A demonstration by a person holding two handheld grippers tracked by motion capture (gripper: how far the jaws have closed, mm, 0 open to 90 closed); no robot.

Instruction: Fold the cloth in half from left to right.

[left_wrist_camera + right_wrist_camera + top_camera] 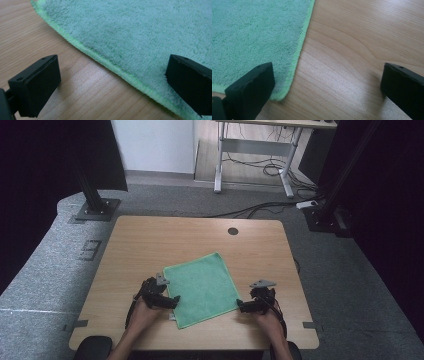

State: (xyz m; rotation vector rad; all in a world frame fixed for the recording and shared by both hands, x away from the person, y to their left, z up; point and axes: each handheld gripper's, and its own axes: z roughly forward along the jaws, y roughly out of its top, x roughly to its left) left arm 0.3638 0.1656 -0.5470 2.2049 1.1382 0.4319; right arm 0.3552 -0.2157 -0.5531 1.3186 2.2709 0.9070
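— Wooden table, green cloth flat near its front edge?
— Yes. Left gripper and right gripper, jaws wide, straddle its near corners; nothing gripped, so folding looks unstarted.

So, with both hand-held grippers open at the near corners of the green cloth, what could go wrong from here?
1. The left hand-held gripper straddles only the hem of the green cloth, so a shallow pinch may slip off.
2. The right hand-held gripper has one jaw at the corner and the other over the bare table; closing may miss the cloth.
3. An uneven grasp could bunch the cloth.
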